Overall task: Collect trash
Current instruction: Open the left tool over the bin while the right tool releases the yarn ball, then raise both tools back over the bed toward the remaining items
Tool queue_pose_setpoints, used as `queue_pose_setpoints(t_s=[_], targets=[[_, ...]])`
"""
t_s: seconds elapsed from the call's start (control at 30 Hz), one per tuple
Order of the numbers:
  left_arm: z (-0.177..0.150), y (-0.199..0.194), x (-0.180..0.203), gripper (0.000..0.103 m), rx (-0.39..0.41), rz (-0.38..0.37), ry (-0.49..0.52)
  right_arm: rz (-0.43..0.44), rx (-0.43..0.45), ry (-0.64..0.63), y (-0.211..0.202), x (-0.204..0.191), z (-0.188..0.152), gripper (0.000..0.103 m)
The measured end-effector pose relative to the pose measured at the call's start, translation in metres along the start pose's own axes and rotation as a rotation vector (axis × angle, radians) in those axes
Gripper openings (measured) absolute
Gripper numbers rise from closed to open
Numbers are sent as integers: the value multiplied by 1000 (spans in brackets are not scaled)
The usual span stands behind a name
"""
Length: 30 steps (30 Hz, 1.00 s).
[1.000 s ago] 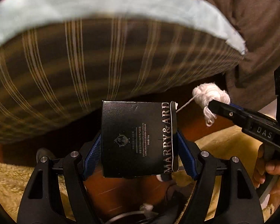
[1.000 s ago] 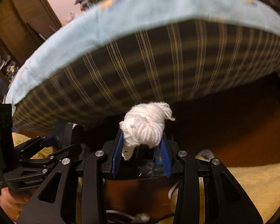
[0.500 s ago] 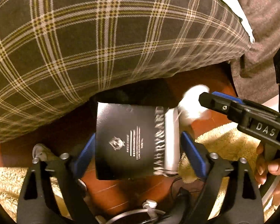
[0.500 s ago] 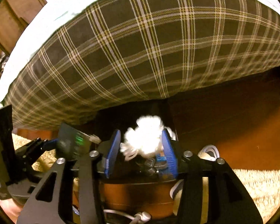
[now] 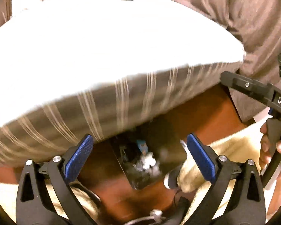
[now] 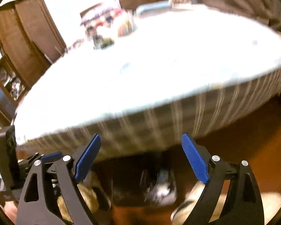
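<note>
My left gripper (image 5: 138, 136) hangs over a dark bin (image 5: 170, 157) on the floor. Its jaws are opening wide and nothing is between the blue pads (image 5: 78, 155). In the bin lie a white clump (image 5: 149, 161) and a small blue item (image 5: 141, 146), both blurred. The black box cannot be told apart from the dark inside. My right gripper (image 6: 140, 135) is above the same bin (image 6: 129, 187), jaws opening, nothing between them. It also shows at the right of the left wrist view as the right gripper (image 5: 252, 90), held by a hand (image 5: 271, 150).
A bed (image 5: 112, 56) with a white sheet and a plaid side overhangs the bin just behind it. A beige fluffy rug (image 5: 234, 146) lies on the wooden floor (image 5: 206, 116). The person's brown garment (image 5: 252, 18) is at the right, a wooden cabinet (image 6: 28, 28) at the far left.
The left jaws spread and the black box left them. The right jaws spread and the white yarn ball dropped away. Both grippers rose, so the bed's top now shows.
</note>
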<state>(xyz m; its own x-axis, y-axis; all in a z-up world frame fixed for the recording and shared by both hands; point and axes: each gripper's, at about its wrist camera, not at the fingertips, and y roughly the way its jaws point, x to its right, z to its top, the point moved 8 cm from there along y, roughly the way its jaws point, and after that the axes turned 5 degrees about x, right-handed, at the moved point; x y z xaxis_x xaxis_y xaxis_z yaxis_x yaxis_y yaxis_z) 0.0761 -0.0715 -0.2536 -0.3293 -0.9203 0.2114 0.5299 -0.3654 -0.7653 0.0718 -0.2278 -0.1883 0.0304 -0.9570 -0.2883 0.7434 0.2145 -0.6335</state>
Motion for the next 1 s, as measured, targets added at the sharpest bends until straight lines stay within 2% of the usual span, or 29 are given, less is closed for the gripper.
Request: queue_pose_setpoints(t_s=[0.1,0.23,0.37,0.53,0.63,0.77,1.0], targets=[[37,-26,-6,95,79,32,10,-2,78,-20,-15,-4,38,89],[73,-42,-28,95,133,78,-8,-7,114,-46,-9,-8,78,91],[104,-42,-58,95,152,157,-18,8,125,-77,11,-19,94,91],[139,-34,-89,95,166,213,-33,71,88,-135,54,-48,95,89],[154,-24,-108,95,161,231,-57,95,54,-183,83,-67,101,76],[171,-12,-131,95,147,242,-73,91,3,-184,118,-77,111,65],[193,16,-154,95,116,230,-83,105,-62,-225,166,-95,132,65]])
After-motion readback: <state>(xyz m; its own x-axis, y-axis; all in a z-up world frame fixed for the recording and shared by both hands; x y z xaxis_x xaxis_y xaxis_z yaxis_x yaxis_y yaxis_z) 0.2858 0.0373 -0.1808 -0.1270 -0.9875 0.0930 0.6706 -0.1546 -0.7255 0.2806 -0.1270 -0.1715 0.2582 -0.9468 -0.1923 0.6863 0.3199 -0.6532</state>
